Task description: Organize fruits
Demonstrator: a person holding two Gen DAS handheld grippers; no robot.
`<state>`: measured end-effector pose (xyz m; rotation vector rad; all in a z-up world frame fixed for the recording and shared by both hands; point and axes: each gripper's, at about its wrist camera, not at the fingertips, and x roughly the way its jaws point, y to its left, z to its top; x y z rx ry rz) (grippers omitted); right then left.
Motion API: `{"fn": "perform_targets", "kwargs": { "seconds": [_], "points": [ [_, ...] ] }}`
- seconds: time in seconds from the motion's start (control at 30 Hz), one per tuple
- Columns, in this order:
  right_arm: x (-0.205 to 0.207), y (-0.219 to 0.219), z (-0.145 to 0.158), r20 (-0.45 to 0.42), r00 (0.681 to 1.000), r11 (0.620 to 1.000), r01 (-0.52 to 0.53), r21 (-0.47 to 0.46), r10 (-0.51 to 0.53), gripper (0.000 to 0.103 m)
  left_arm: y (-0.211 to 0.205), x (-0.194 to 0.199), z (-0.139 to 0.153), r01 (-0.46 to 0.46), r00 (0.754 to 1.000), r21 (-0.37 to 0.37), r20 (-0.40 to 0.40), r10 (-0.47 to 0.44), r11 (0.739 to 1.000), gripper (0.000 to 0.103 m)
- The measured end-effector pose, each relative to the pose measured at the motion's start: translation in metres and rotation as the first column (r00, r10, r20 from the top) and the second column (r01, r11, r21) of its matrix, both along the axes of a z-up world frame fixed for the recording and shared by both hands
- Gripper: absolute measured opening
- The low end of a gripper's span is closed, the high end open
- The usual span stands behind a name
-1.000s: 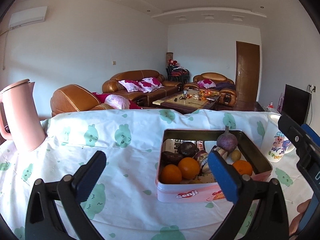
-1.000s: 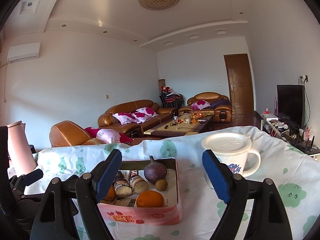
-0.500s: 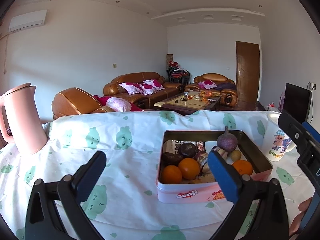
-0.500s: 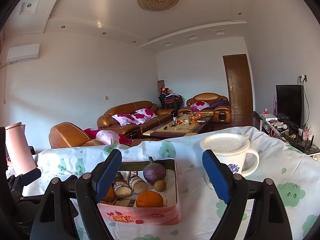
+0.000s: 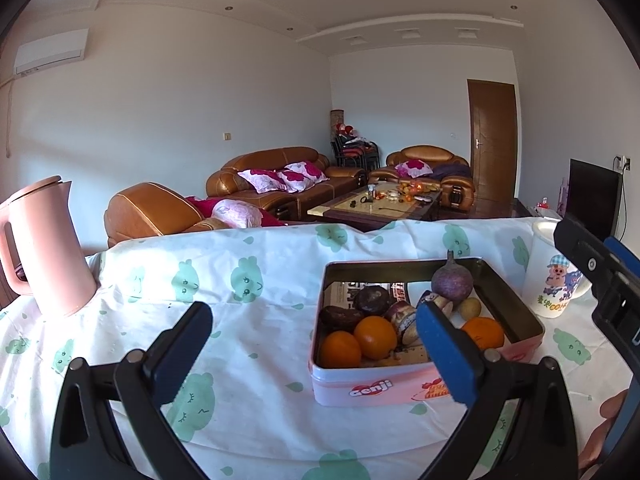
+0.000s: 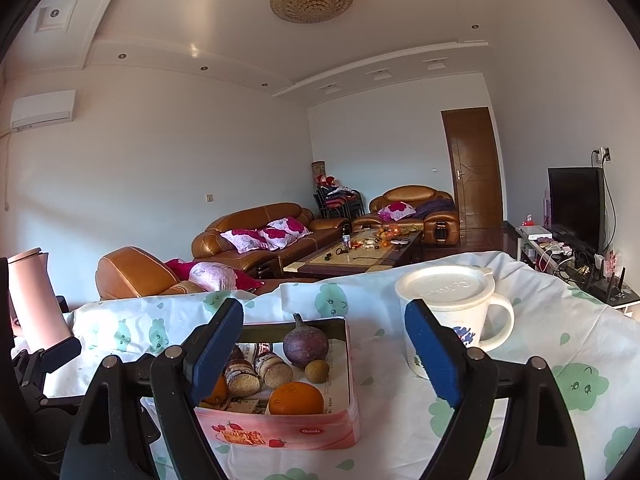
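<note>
A pink tin (image 5: 420, 390) sits on the surface (image 5: 260, 280), which is draped in a white cloth with green prints. The tin holds the fruit: two oranges (image 5: 360, 342) side by side at its near left, a third orange (image 5: 482, 332) at its near right, a purple round fruit (image 5: 452, 284) with a stem toward the far right, and a small brown fruit (image 5: 469, 307) just beside it. Dark fruits (image 5: 370, 300) and cut pieces lie in the middle on printed paper.

The left gripper (image 5: 316, 344) hangs over the cloth at the tin's near left corner, its jaws wide apart with nothing between them; its right blue pad overlaps the tin in this view. The right gripper (image 6: 324, 350) hangs near the tin's near right side, its jaws also spread wide and empty, framing the tin (image 6: 280, 428) and a white lidded mug (image 6: 448, 304).

The mug stands just right of the tin. A pink kettle (image 5: 44, 248) stands at the far left, well apart from the tin. Brown sofas (image 5: 276, 176) and a low table (image 5: 376, 204) fill the room beyond.
</note>
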<state>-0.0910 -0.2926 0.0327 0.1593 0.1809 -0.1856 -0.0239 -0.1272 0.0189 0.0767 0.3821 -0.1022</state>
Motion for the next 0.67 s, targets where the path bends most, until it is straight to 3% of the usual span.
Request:
{"fn": "perform_targets", "kwargs": {
  "seconds": [0.67],
  "points": [
    [0.0048,0.0027,0.0003,-0.013,1.000,1.000,-0.003,-0.006,0.003,0.084,-0.0006,0.0026,-0.0015,0.013,1.000,0.000,-0.017,-0.013,1.000,0.103]
  ]
}}
